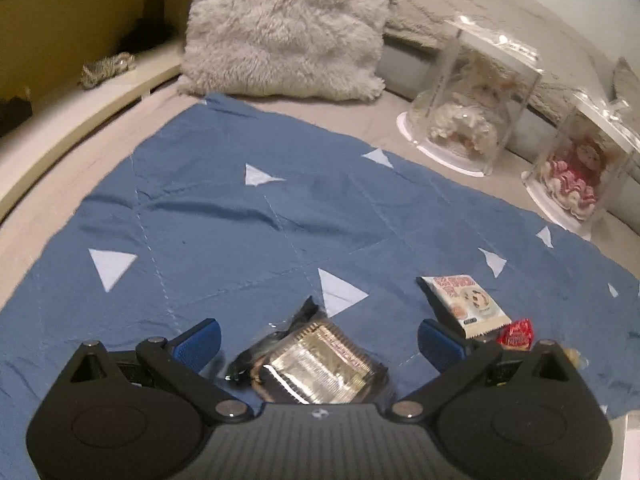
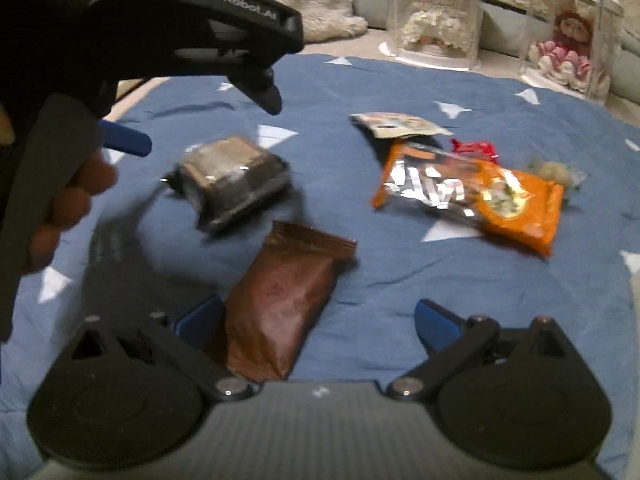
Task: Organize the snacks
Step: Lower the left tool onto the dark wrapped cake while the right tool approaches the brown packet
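Barely begun, I judge — both tongs, left point(image 1: 319, 338) and right point(image 2: 318, 322), gape empty; snacks lie scattered on the blue blanket point(image 2: 360, 280), brown packet point(image 2: 276, 304) nearest.

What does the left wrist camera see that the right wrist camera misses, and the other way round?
Only the left wrist view shows the pale ledge along the wall with a small striped thing on it, and the open left claw from behind.

Only the right wrist view shows the orange packet, the brown wrapper lying at the open right claw, and a hand holding the left claw.

Both show the blue cloth, the dark clear-wrapped snack, the white packet, the red candy, the fluffy pillow and two boxed dolls.
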`<control>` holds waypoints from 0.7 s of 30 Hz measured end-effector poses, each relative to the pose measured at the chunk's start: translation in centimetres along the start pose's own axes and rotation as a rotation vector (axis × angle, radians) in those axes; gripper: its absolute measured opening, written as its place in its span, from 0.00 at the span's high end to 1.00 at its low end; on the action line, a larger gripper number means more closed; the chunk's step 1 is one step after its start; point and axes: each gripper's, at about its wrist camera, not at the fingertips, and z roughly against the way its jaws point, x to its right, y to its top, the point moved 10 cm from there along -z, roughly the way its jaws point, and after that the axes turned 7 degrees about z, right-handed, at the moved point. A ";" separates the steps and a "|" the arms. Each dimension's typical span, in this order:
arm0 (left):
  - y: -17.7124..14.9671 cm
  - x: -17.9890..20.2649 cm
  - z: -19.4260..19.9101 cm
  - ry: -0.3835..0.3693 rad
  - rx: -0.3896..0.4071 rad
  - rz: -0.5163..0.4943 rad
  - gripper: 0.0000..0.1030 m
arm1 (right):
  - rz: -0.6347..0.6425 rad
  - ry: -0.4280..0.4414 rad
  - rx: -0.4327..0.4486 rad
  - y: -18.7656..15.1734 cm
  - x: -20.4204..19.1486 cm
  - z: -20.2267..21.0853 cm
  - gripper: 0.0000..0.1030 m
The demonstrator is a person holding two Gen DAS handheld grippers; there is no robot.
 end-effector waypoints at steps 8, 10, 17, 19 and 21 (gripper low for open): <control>-2.0 -0.8 -2.5 0.091 -0.085 -0.014 0.00 | -0.016 0.001 -0.009 -0.6 4.1 0.4 0.00; -2.5 -1.0 -2.4 0.088 -0.083 -0.037 0.00 | -0.015 0.003 -0.011 -0.6 4.5 0.4 0.00; -3.2 -2.6 -0.4 0.116 -0.098 -0.094 0.00 | -0.041 0.014 -0.036 -1.1 4.6 0.5 0.01; -3.1 -3.3 0.1 0.135 -0.098 -0.118 0.00 | -0.062 0.009 -0.067 -1.1 4.7 0.5 0.01; -3.0 -3.9 0.6 0.149 -0.092 -0.126 0.00 | -0.087 0.002 -0.083 -1.0 4.9 0.8 0.03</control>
